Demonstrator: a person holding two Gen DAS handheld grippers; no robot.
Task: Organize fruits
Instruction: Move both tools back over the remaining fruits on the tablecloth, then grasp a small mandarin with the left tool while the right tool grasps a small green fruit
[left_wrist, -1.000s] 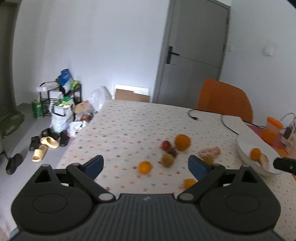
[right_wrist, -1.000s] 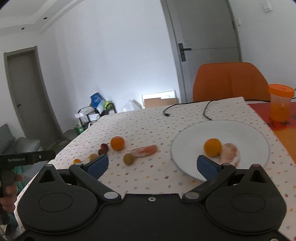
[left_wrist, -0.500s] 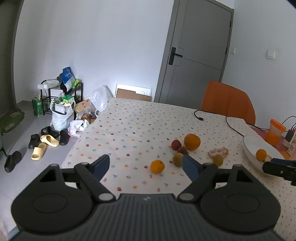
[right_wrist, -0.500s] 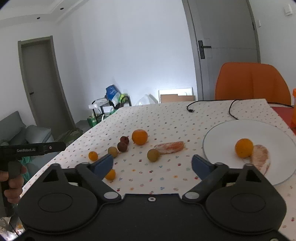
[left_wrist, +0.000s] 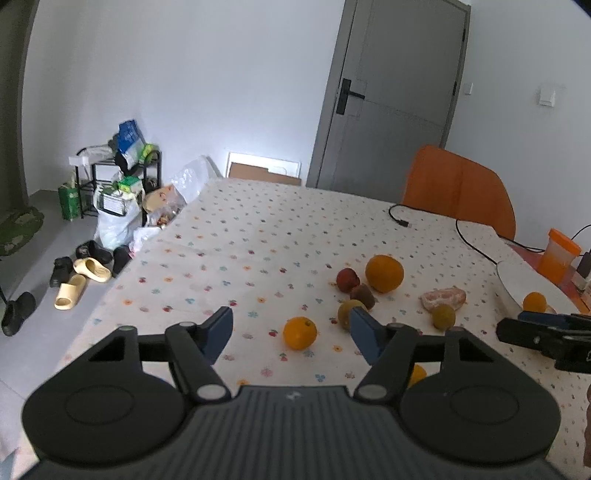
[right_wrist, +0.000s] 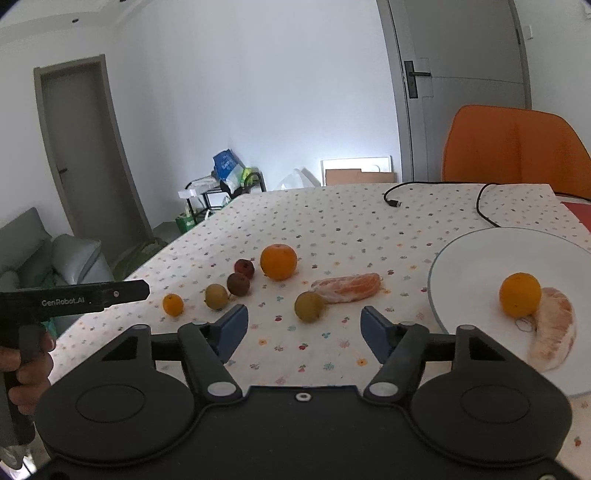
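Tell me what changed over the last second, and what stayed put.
The right gripper swung left, off the white plate toward the loose fruit. The left gripper lined up on the small orange. Both stayed open and empty; no fruit moved.

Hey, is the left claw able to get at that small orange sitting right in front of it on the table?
Probably yes. The left claw is open and empty, and the small orange lies between its fingers' line of travel on bare tablecloth, apart from the other fruit, with nothing in between.
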